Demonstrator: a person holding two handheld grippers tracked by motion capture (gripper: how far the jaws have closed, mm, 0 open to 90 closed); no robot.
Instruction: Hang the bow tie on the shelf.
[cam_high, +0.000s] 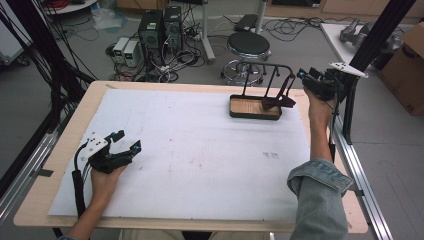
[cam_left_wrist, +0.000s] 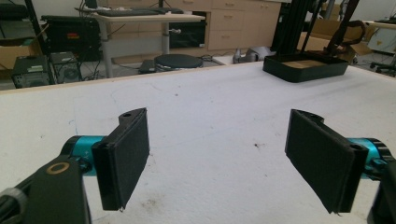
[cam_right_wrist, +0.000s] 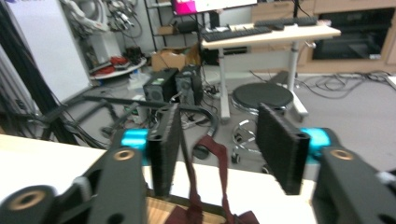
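Observation:
A black tray (cam_high: 252, 114) with a wooden floor stands at the far right of the white-covered table, and a bent black wire rack (cam_high: 265, 65) rises from it. A dark red strap (cam_high: 280, 97) hangs from the rack's right end down into the tray. My right gripper (cam_high: 305, 77) is held in the air just right of the rack. In the right gripper view it (cam_right_wrist: 217, 135) is open, with the strap (cam_right_wrist: 219, 158) hanging between the jaws and touching neither. My left gripper (cam_high: 128, 141) rests low at the table's left side, open wide (cam_left_wrist: 219, 121) and empty. The tray (cam_left_wrist: 303, 72) lies far ahead of it.
A black frame post (cam_high: 350, 100) stands at the table's right edge, close to my right hand. Beyond the far edge are a round stool (cam_high: 248, 46), computer towers (cam_high: 160, 27) with loose cables, and a cardboard box (cam_high: 407, 65). The white sheet (cam_high: 200, 150) is bare.

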